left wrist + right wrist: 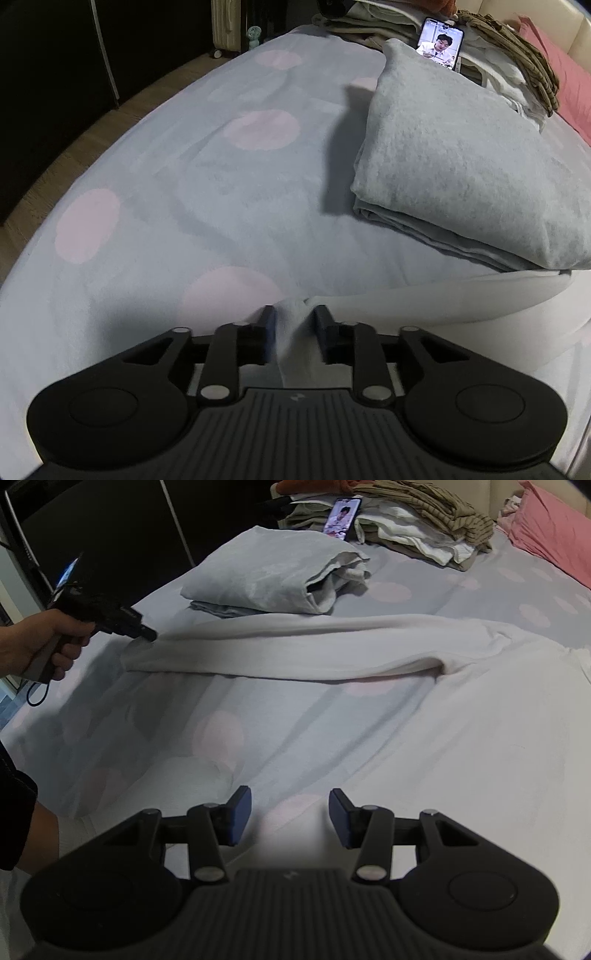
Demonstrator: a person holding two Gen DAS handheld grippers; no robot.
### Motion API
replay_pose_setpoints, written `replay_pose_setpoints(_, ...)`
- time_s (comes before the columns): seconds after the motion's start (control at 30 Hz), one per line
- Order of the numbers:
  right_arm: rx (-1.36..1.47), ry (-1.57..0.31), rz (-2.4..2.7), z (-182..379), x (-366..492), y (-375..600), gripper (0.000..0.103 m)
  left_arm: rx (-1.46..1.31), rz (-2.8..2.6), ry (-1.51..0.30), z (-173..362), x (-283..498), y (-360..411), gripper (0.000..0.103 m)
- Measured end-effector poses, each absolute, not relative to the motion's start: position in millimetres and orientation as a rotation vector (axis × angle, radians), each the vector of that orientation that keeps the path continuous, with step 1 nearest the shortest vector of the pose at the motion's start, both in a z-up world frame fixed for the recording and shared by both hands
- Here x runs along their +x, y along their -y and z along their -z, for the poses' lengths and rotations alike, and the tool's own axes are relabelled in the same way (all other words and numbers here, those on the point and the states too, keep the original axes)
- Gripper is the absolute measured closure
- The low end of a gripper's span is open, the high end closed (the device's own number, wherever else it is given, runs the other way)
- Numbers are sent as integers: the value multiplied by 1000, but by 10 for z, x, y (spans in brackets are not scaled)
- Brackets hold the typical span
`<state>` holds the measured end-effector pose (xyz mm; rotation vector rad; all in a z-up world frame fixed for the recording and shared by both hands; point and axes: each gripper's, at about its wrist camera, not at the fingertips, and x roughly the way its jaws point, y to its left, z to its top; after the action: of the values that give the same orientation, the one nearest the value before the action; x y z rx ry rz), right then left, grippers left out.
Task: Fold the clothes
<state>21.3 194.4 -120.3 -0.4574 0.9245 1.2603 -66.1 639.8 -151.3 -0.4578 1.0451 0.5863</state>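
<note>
Here the left gripper (294, 325) pinches the cuff of a white long-sleeved garment (461, 716), whose sleeve (295, 642) stretches across the dotted bedsheet (177, 177), just in front of a folded grey blanket (454, 158). The right gripper (290, 819) hovers over the sheet, fingers wide apart and empty.

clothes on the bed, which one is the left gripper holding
The white top, spread out flat. The left gripper pinches its long sleeve's end; the grey folded bundle and far pile lie untouched.
</note>
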Motion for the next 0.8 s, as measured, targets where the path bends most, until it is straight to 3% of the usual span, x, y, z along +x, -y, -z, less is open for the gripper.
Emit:
replay_pose_setpoints(0.37,-573,-789,-1099,1233,187,-2456,53,-369,-354,-948,1231,-433,-5907,71)
replay_pose_setpoints(0.47,-724,-657,-1042,1375,115,-2712,53,-353,-245,-927,1176,-318,-5724,71)
replay_pose_setpoints(0.6,-1057,-350,-1043,1606,-82,-2971,55,-266,-129,-944,1222,-125,-5492,71)
replay_pose_setpoints(0.8,-717,-485,-1076,1170,454,-3183,53,-451,-130,-918,1191,237,-5698,67)
